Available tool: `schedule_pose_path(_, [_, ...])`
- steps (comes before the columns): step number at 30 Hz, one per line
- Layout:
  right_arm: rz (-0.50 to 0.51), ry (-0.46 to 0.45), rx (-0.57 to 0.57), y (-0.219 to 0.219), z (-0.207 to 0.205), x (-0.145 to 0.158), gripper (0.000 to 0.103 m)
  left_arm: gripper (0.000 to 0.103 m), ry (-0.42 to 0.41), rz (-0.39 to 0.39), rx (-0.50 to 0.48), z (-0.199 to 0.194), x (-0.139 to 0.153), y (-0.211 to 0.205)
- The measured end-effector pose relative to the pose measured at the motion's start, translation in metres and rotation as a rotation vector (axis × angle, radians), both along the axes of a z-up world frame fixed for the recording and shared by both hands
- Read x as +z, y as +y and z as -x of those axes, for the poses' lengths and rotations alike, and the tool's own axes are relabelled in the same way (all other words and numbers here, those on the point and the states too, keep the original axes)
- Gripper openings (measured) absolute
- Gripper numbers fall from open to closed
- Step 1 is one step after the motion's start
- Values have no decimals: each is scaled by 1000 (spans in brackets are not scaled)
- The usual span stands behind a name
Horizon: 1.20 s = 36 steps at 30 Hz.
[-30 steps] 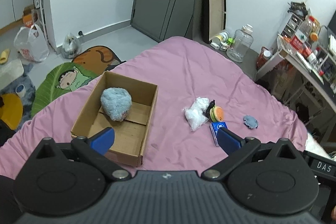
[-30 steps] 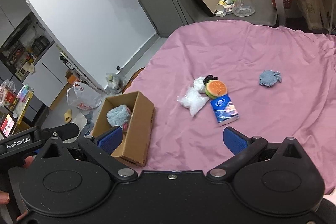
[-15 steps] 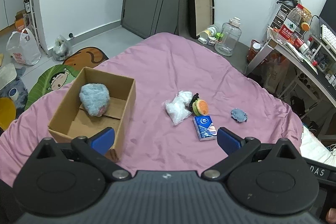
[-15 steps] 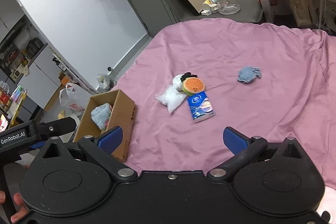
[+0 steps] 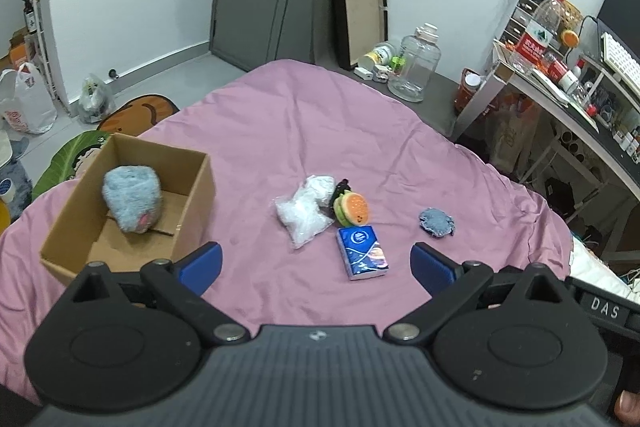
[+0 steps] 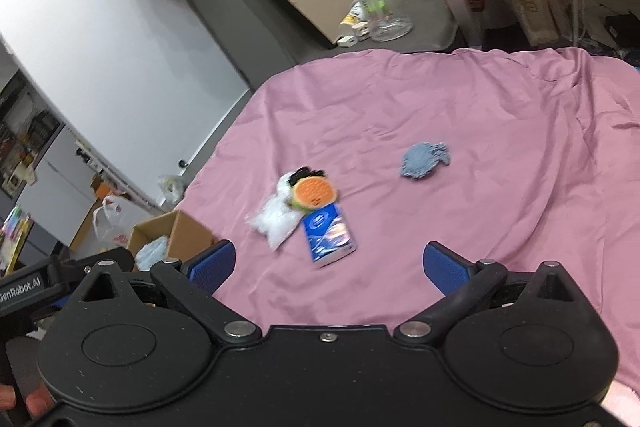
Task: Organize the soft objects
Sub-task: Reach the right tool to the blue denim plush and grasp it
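- Open brown cardboard box at 9 o'clock on the pink bedsheet, with a fluffy grey-blue plush toy inside.
- Left gripper: blue-padded jaws spread wide, holding nothing.
- Crinkled clear plastic bag, orange burger-shaped plush touching it, and a blue tissue pack just beside, clustered centrally.
- Small grey-blue fabric scrap at 3 o'clock, apart.
- Right gripper: jaws apart, empty, above the sheet.
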State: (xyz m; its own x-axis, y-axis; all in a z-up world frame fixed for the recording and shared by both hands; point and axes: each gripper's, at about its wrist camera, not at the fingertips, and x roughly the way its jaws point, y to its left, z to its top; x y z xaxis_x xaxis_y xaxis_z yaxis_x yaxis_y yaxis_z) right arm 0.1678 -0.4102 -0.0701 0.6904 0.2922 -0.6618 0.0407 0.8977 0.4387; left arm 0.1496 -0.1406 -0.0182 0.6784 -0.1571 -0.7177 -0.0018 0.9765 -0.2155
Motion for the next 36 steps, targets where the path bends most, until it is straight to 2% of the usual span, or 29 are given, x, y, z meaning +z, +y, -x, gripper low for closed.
schedule_pose_path(6, [29, 3, -40, -14, -18, -13, 94, 100, 4, 4, -35, -17, -15, -24])
schedule_pose_path(10, [38, 6, -64, -24, -31, -21, 88, 95, 19, -1, -52, -30, -27, -36])
schedule_pose_path(16, [11, 41, -67, -35, -57, -41, 78, 88, 74, 11, -58, -51, -52, -49])
schedule_pose_path(26, [-10, 79, -85, -47, -99, -73, 70, 82, 146, 11, -69, -93, -95, -71])
schedule_pose_path(36, [-51, 131, -135, -56, -138, -112, 57, 79, 225, 12, -90, -129, -142, -91])
